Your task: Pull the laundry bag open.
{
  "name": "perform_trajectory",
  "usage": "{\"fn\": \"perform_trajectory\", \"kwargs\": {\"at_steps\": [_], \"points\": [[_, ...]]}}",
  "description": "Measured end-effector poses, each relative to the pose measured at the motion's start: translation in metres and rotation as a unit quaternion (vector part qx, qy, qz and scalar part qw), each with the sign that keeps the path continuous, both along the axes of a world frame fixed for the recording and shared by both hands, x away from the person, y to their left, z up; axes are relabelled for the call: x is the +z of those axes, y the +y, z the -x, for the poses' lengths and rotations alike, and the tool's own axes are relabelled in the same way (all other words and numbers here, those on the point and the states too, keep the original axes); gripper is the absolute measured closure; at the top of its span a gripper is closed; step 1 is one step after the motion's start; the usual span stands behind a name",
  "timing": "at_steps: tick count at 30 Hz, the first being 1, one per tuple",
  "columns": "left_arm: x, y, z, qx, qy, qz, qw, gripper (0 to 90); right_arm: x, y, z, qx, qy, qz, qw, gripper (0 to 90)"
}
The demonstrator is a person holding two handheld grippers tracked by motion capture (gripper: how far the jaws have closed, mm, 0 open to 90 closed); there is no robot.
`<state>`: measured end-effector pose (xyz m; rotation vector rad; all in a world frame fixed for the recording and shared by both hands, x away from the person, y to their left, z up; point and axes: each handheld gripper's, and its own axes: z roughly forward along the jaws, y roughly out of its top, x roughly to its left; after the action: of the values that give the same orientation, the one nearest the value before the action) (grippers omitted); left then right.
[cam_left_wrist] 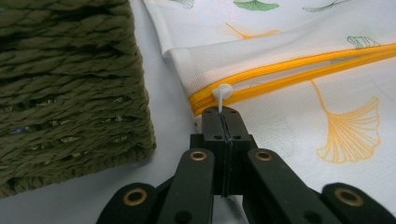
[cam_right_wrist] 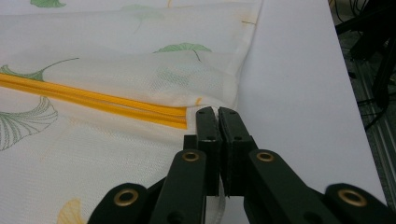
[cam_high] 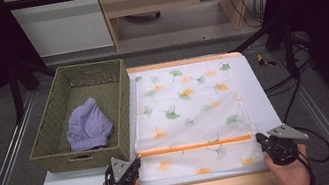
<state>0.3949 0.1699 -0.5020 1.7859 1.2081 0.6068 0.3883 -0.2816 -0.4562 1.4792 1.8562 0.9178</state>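
White tabletop (cam_high: 263, 101) carries a leaf-print laundry bag (cam_high: 189, 118) beside a basket (cam_high: 54, 141) with purple cloth (cam_high: 88, 125). Left gripper view: left gripper (cam_left_wrist: 224, 114) clamps the white zipper pull (cam_left_wrist: 222, 93). Right gripper view: right gripper (cam_right_wrist: 218, 113) pinches the bag's edge at the zipper's (cam_right_wrist: 93, 100) end

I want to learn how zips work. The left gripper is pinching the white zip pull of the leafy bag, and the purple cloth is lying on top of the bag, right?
Not quite. The purple cloth lies in the basket beside the bag, as the high view shows. The left gripper does pinch the white zip pull.
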Motion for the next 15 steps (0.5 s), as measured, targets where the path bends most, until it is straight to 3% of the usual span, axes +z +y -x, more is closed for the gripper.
{"fn": "perform_trajectory", "kwargs": {"at_steps": [15], "points": [[0.0003, -0.0002, 0.0002, 0.001, -0.001, 0.001, 1.0000, 90.0, -0.0006, -0.0004, 0.0001, 0.000, 0.001, 0.000, 1.0000, 88.2]]}}
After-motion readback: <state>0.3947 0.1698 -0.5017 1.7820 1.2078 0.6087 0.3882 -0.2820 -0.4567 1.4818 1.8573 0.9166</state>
